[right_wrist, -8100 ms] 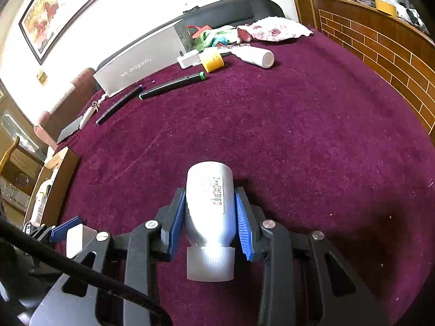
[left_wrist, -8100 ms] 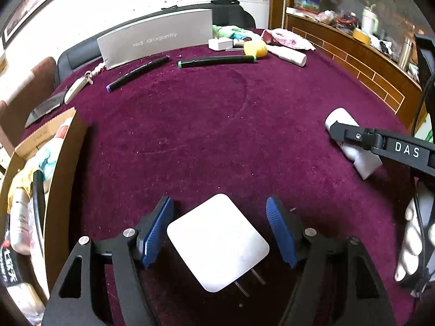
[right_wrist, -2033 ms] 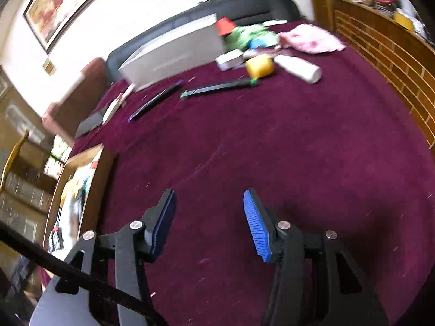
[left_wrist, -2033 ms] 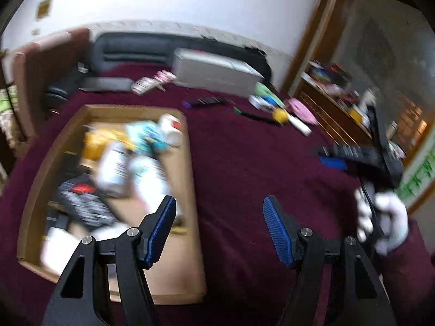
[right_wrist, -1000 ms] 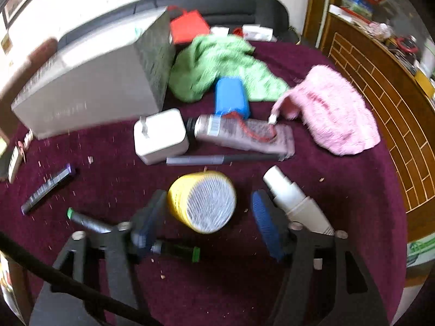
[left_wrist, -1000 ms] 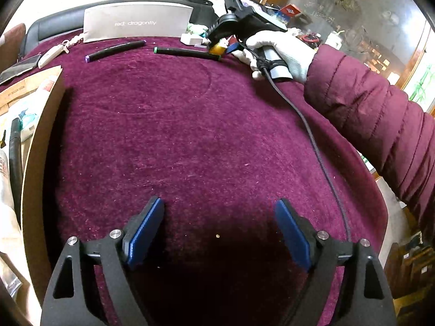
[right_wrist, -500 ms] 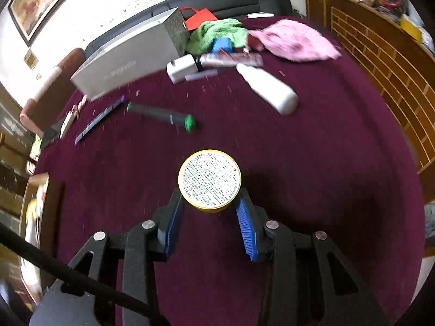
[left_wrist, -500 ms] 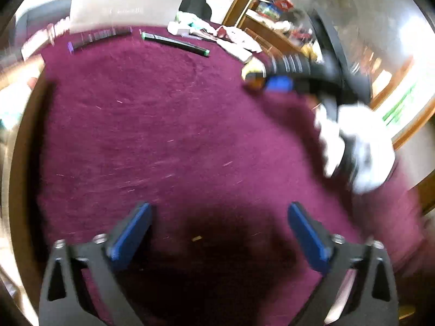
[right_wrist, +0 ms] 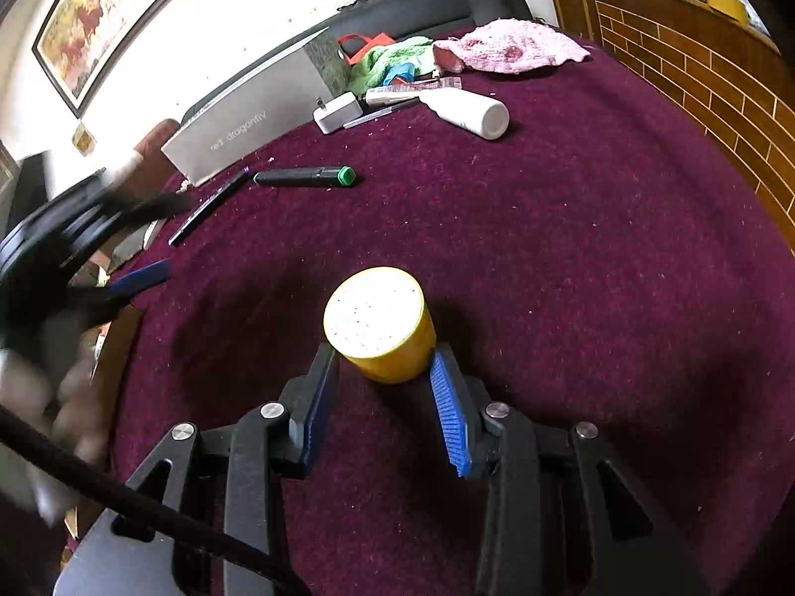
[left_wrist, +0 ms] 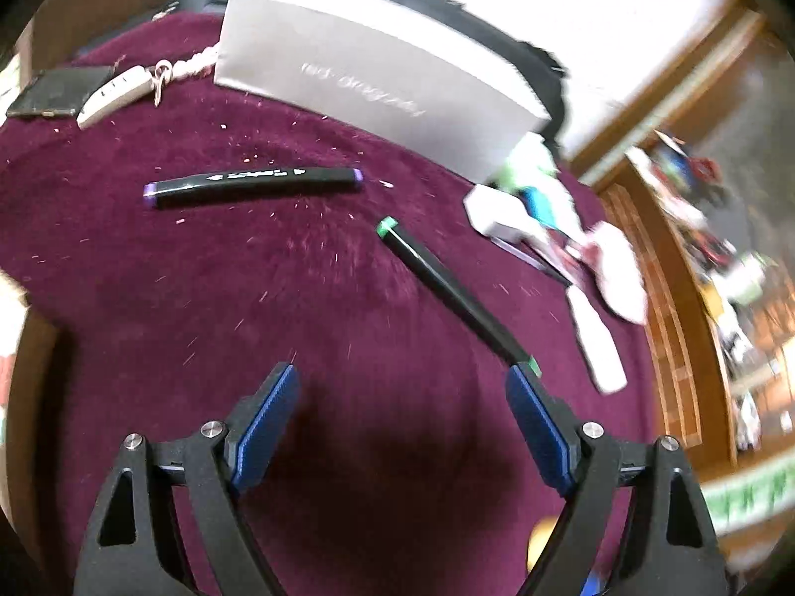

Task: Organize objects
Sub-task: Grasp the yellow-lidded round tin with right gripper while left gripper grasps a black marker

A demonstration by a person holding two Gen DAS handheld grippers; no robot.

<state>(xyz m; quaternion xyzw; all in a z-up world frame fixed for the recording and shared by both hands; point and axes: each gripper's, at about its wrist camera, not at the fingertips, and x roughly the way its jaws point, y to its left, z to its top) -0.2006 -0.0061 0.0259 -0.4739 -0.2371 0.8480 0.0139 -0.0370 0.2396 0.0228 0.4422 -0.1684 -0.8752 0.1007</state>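
A yellow jar [right_wrist: 382, 328] with a speckled white lid sits on the maroon counter [right_wrist: 596, 248]; at 12 o'clock, a pink cloth [right_wrist: 507, 44].

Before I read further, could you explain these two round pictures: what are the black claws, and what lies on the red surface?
Each picture comes from a camera fixed on a hand-held claw, looking forward along its two blue-padded fingers; a person holds one in each hand. The left claw is open and empty above the purple-capped marker and green-capped marker. The right claw grips a yellow jar. On the maroon cloth also lie a grey box, a white bottle, a white charger and pink cloth.
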